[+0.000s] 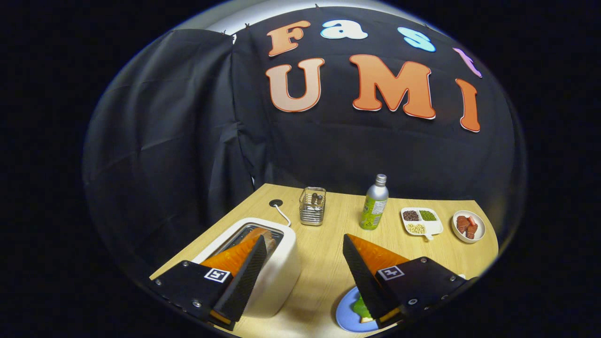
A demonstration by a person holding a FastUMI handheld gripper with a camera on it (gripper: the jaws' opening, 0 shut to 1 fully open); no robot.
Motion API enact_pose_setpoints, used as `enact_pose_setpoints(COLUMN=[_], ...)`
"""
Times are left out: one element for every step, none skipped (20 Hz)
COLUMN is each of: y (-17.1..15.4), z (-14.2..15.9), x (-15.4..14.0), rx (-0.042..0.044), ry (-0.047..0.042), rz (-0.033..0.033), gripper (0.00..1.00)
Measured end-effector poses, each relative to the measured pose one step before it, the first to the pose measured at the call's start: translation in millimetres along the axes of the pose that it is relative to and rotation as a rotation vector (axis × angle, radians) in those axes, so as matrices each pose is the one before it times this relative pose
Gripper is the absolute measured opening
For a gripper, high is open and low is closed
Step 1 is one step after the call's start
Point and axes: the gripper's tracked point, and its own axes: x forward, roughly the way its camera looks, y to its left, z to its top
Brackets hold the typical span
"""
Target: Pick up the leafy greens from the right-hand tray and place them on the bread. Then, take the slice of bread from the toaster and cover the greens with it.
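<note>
One toaster [263, 267], one bread slice [264, 234] in it beside the left finger; greens [360, 309], seemingly on bread, under the right. Gripper [304, 251] spread wide, empty.

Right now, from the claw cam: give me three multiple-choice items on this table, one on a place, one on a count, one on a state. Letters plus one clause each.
1. Where is the slice of bread?
A. in the toaster slot
B. on the blue plate
C. beside the bottle

2. How many compartments has the white tray?
A. two
B. three
C. five

3. How is the claw?
A. shut on the bottle
B. shut on the plate
C. open, holding nothing

Answers:
1. A, the slice pokes up from the slot by the left finger.
2. B, three fillings show, each apart.
3. C, bare table lies between the spread fingers.
</note>
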Motion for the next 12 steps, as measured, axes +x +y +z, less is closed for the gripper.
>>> enact_pose_setpoints(y=[6.93, 7.16, 6.23, 5.07, 5.65, 3.98, 5.48, 4.12, 5.81, 4.5, 3.39, 3.0], z=[3.55, 2.44, 1.27, -1.05, 0.45, -0.48, -1.1, -1.87, -3.08, -2.04, -0.6, -1.27], x=[2.73, 3.65, 2.88, 1.33, 2.97, 2.55, 1.74, 2.34, 4.01, 3.04, 2.56, 1.46], rx=[0.00431, 0.00157, -0.00267, -0.00591, -0.0062, -0.00681, -0.00651, -0.00495, -0.00364, -0.00306, -0.00571, -0.00685], ry=[-0.00962, -0.00594, 0.00261, 0.00514, 0.00373, 0.00464, 0.00377, 0.00714, 0.01041, 0.00813, 0.00597, 0.00527], rz=[0.01128, 0.01003, 0.00848, 0.00625, 0.00729, 0.00445, 0.00438, 0.00603, 0.00757, 0.00725, 0.002, 0.00296], gripper=[0.98, 0.98, 0.98, 0.98, 0.98, 0.98, 0.98, 0.98, 0.98, 0.98, 0.98, 0.98])
